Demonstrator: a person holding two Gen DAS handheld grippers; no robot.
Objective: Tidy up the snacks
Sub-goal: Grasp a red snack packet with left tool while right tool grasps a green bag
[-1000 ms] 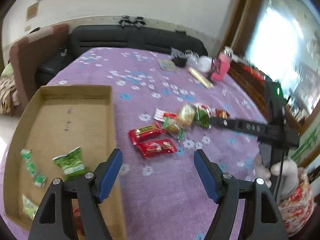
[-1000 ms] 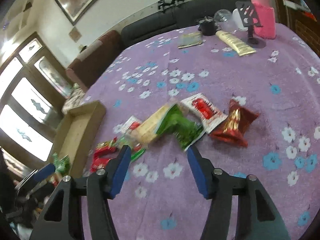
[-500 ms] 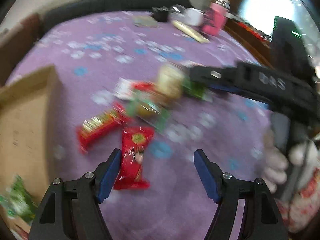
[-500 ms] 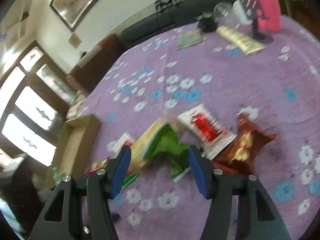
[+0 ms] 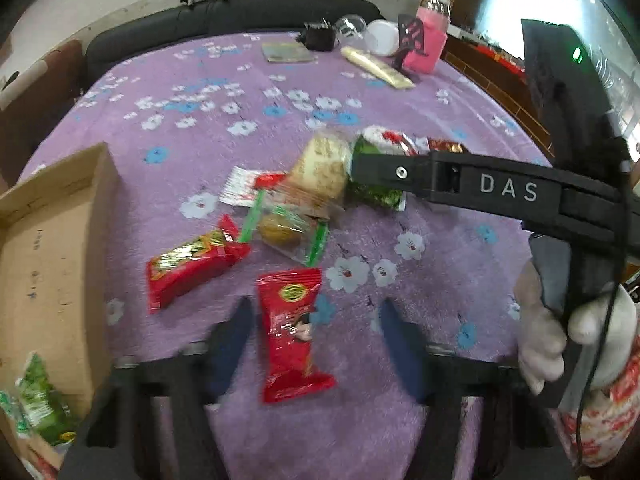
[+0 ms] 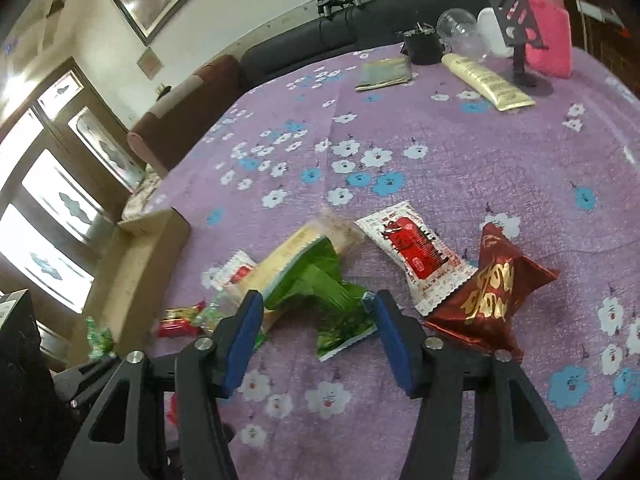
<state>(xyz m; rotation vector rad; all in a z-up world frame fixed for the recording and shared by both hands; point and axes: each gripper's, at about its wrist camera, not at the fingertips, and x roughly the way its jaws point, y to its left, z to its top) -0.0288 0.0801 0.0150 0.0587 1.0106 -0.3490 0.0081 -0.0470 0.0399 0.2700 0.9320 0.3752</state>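
A red snack packet lies on the purple flowered cloth between the fingers of my left gripper. Its jaws are closing and the pads stand clear of the packet. A green packet lies between the fingertips of my right gripper, whose jaws are also closing; I see no firm press on it. More snacks are piled around: a red bar, a clear-wrapped cake, a white-and-red sachet and a dark red packet. The cardboard box at the left holds green packets.
The right gripper's black body and a gloved hand cross the left wrist view. At the far edge stand a pink bottle, a phone stand, a cream tube and a black cup. A dark sofa lies beyond.
My left gripper swung from over the box to the snack pile and sank over the red packet, its jaws narrowing. My right gripper's jaws narrowed around the green packet.
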